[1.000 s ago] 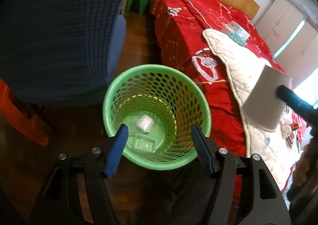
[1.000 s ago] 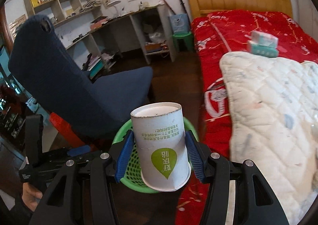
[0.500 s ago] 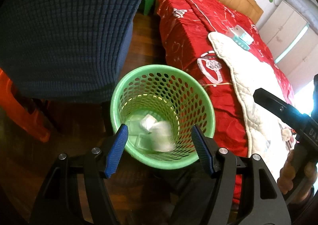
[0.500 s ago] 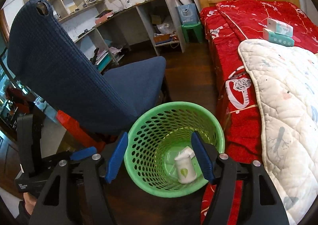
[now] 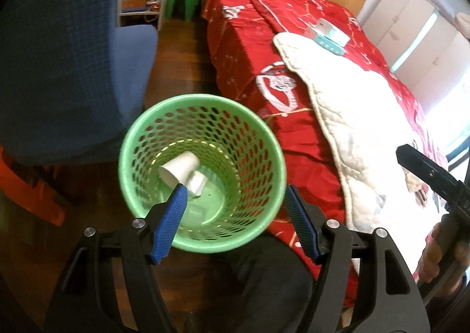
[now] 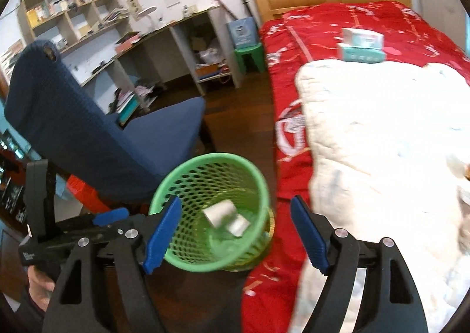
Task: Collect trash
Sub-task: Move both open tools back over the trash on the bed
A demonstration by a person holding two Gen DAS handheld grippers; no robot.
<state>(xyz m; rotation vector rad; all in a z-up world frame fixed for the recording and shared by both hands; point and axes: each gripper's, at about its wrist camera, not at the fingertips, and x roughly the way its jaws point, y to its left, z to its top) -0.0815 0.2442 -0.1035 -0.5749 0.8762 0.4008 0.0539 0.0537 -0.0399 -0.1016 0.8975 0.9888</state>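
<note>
Nearest the cameras, the left gripper [image 5: 235, 215] stands with its blue-padded jaws wide apart and nothing between the pads; they frame the near rim of the round green perforated plastic wastebasket [image 5: 202, 100] without pressing on it. The right gripper [image 6: 233, 233] is likewise empty, and its jaws are opening at this moment, spread over the same basket [image 6: 211, 267], with no thing caught between them.

Inside the basket, on its floor, lies the white paper cup [image 5: 180, 170], tipped on its side with the open mouth turned toward the basket wall; a smaller pale scrap [image 5: 198, 184], perhaps crumpled paper, lies just beside it, touching or nearly so. The right view is blurred, but shows the same cup [image 6: 220, 212] low in the basket.

The cup looks very light and thin-walled: it would crush under a firm squeeze and roll if nudged. If it had to be lifted again, a gentle hold across the body near the stiffer rolled rim would be safest. The basket itself seems light, springy plastic, easy to tip; taking it by the rim would suit best.

Beside the basket stands a dark blue fabric-covered chair [image 6: 102, 139] on the wooden floor. On the other side is the bed with a red patterned cover [image 5: 243, 48] and a white quilted blanket [image 5: 352, 115]. Further up the bed rest stacked teal-and-white tissue packs [image 6: 361, 48], soft and light, which may or may not count as trash.
</note>
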